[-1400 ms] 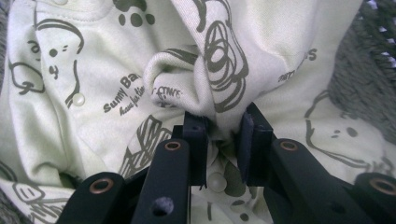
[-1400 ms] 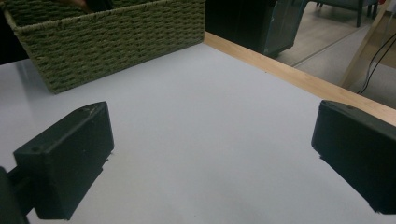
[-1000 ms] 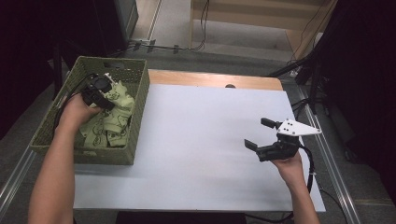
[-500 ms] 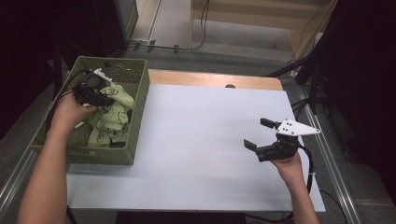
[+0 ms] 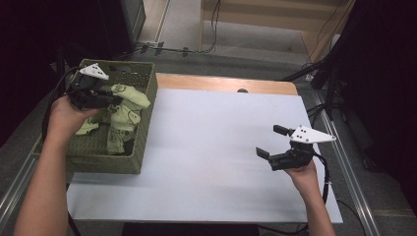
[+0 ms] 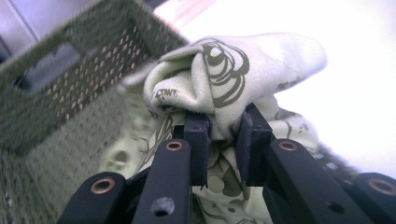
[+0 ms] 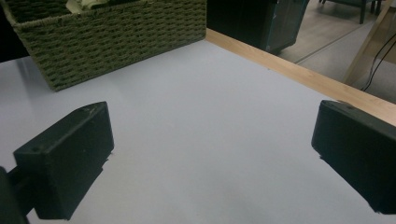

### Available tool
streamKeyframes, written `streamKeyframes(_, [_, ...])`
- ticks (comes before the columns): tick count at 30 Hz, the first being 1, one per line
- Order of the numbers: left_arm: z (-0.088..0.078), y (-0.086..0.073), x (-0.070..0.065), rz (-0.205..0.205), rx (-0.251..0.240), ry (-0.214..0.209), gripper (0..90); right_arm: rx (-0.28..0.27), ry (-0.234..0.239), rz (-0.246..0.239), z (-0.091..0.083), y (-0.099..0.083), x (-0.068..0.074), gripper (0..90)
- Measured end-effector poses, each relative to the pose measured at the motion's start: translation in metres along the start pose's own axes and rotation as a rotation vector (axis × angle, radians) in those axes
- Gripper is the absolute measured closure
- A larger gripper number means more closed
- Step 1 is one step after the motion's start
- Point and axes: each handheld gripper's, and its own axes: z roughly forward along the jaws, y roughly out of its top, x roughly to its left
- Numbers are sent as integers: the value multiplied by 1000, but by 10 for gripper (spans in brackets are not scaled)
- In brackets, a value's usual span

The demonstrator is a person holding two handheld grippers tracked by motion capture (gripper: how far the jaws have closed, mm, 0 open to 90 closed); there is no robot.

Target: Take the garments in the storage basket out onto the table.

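Green printed cloth (image 6: 233, 70), lettering unreadable, pinched by left hand-held gripper (image 6: 223, 140) over woven basket (image 5: 140, 147); right hand-held gripper (image 5: 271, 142) spread above table (image 5: 206, 147).

The left forearm (image 5: 42, 191) comes in from the bottom edge and reaches forward, and the left hand (image 5: 64, 115) holds the left gripper (image 6: 223, 135) raised, pointing to the right. Its two black jaws are closed tight on a fold of pale green cloth (image 6: 233, 70). The right forearm (image 5: 317, 211) comes in from the bottom right. The right hand (image 5: 302, 172) holds the right gripper (image 5: 270, 141) above the table (image 5: 211, 147), pointing left, with its jaws standing wide apart and nothing between them.
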Motion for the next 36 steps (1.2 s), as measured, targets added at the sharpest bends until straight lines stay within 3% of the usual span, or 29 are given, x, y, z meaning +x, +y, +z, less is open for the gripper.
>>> streamKeyframes(6, [-4, 13, -13, 47, -26, -7, 778, 0, -1, 0, -1, 0, 0, 0])
streamKeyframes(12, [-5, 33, -30, 96, -69, -41, 777, -5, -1, -1, -1, 0, -1, 0])
streamKeyframes(24, [-2, 66, -54, 159, -127, -89, 778, -9, 0, 4, -2, 0, -2, 0])
streamKeyframes(36, [20, 106, -87, 235, -166, -180, 778, -12, 2, 7, -3, 0, -2, 0])
